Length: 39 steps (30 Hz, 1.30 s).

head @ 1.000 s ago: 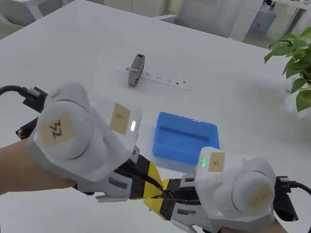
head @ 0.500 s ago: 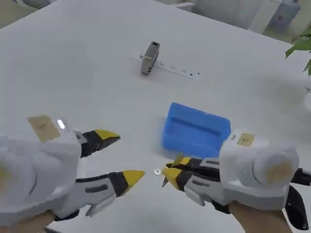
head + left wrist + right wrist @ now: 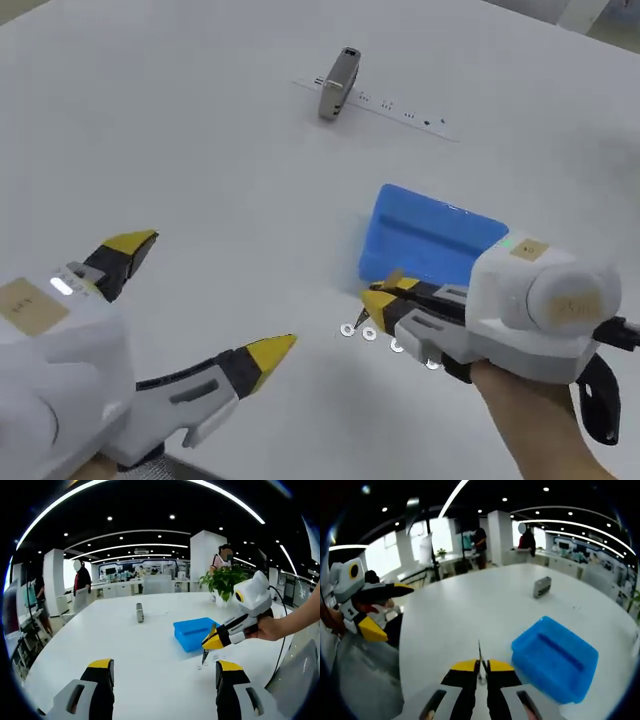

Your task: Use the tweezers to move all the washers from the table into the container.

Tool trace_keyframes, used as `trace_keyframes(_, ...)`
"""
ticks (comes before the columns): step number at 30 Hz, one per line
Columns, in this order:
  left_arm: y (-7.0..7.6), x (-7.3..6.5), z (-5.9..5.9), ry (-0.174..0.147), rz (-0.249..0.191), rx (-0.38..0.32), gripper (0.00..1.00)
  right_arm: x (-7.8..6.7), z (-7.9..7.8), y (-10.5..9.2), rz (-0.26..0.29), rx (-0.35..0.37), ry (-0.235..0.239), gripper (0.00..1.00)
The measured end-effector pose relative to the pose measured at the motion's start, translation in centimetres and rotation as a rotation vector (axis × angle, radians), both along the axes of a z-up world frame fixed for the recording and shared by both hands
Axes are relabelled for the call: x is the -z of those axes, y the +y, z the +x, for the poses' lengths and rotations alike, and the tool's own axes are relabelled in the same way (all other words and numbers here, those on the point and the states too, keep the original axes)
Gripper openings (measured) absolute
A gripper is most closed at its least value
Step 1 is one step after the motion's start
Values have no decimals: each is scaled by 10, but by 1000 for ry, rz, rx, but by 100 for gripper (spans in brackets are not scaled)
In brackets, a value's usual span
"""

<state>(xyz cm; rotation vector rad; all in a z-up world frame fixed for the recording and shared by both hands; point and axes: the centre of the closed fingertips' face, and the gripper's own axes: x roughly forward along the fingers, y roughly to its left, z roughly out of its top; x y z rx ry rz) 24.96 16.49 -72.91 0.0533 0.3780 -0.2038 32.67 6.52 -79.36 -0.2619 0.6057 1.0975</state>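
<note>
My right gripper (image 3: 385,297) is shut on thin metal tweezers (image 3: 363,317), whose tips point down at the white table just left of a row of small silver washers (image 3: 369,334). The blue container (image 3: 435,243) sits right behind that gripper. In the right gripper view the tweezers (image 3: 480,655) stick out between the shut yellow jaws (image 3: 482,666), with the blue container (image 3: 555,657) to the right. My left gripper (image 3: 200,297) is wide open and holds nothing, at the lower left. In the left gripper view its jaws (image 3: 165,665) frame the table, the right gripper (image 3: 232,628) and the container (image 3: 194,632).
A white power strip (image 3: 390,102) with a grey adapter (image 3: 337,72) plugged in lies at the far side of the white table (image 3: 200,150). People stand in the background (image 3: 80,577), and a potted plant (image 3: 222,580) stands beyond the table.
The left gripper has drawn away from the right one to the lower left and opened wide. The right gripper keeps the tweezers. The head camera has tilted, and washers have come into sight.
</note>
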Motion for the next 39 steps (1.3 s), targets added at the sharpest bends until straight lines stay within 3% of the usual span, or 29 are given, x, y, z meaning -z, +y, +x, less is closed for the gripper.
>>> trace_keyframes(3,2,5,-1,27,21,2,85,4,2,0,5,13,6,3)
trace_keyframes(11,3,9,-1,43,51,0,86,7,7,-2,22,40,14,3)
trace_keyframes(14,-1,10,-1,49,57,16,86,6,6,-1,55,59,50,3)
trace_keyframes(22,2,15,-3,66,76,15,85,10,2,2,38,46,21,3)
trace_keyframes(25,2,13,-2,60,76,13,85,10,1,3,13,28,-13,2)
trace_keyframes(32,-1,12,-3,51,80,26,87,11,3,3,-26,22,1,1)
trace_keyframes(35,-2,12,-3,51,84,33,88,2,5,4,-5,28,8,1)
trace_keyframes(39,-4,10,-3,38,81,41,90,-22,7,6,21,30,-13,1)
